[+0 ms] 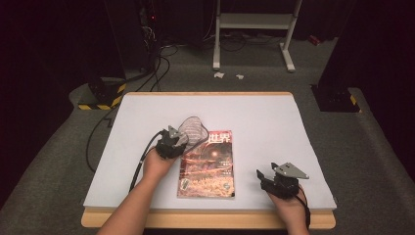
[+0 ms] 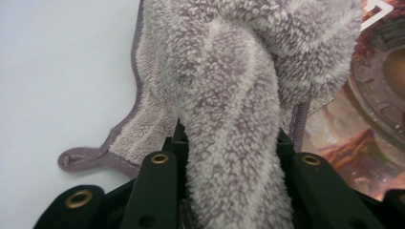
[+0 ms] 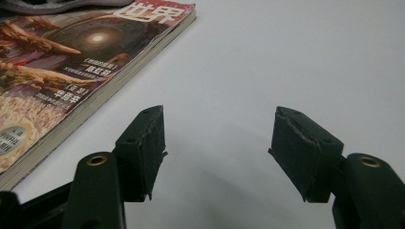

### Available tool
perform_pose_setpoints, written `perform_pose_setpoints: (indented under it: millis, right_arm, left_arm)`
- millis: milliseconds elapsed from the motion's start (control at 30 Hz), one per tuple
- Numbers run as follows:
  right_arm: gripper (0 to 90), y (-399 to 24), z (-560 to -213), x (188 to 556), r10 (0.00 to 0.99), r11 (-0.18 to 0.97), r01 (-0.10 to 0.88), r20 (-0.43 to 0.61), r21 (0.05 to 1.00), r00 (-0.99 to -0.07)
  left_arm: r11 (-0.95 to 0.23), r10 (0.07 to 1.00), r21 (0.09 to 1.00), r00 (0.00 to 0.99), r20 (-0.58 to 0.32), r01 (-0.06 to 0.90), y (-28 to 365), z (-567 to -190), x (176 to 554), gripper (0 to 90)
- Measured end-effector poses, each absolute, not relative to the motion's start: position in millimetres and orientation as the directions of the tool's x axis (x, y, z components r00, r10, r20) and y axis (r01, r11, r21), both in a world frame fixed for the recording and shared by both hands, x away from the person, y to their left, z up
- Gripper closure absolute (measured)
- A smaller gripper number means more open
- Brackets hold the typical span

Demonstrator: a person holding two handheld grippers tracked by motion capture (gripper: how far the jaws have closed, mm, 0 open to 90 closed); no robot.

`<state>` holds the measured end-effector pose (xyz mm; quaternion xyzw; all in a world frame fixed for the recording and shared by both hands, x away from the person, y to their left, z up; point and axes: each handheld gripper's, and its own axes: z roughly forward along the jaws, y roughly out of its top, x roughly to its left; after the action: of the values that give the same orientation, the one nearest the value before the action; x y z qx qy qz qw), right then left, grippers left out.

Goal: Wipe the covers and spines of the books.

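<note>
The left gripper pinches the cloth at the magazine top corner (wiping looks barely begun), while the right gripper stands released beside it.

I count one fluffy grey cloth, bunched up. One magazine lies on one white-topped table. I have two grippers: my left gripper, and my right gripper. Each has two black jaws, so four jaws in all. Two cables trail back from them, one apiece. On the floor beyond the table lie two small white scraps, and one metal stand rises behind them.
</note>
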<state>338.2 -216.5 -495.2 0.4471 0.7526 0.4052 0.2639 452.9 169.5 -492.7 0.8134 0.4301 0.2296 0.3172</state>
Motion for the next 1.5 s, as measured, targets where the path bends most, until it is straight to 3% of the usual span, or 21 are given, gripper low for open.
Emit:
perform_pose_setpoints:
  millis: [300, 1033, 1233, 1500]
  right_arm:
    - [36.0, -216, -494, 338, 0.886, 0.269, 0.458, -0.032, 0.847, -0.462]
    - [36.0, -215, -494, 337, 0.879, 0.261, 0.454, -0.016, 0.852, -0.477]
    - [36.0, -215, -495, 338, 0.877, 0.264, 0.454, -0.016, 0.851, -0.480]
    - [35.9, -214, -495, 337, 0.878, 0.273, 0.456, -0.026, 0.847, -0.479]
  left_arm:
    - [-0.464, 0.822, 0.706, 0.557, 0.118, 0.535, 139, -491, 458, 66.2]
    - [-0.523, 0.728, 0.713, 0.680, 0.087, 0.467, 22, -488, 473, 65.6]
    - [-0.535, 0.725, 0.705, 0.682, 0.100, 0.465, 27, -488, 474, 64.2]
    - [-0.505, 0.767, 0.706, 0.633, 0.103, 0.496, 71, -491, 475, 64.9]
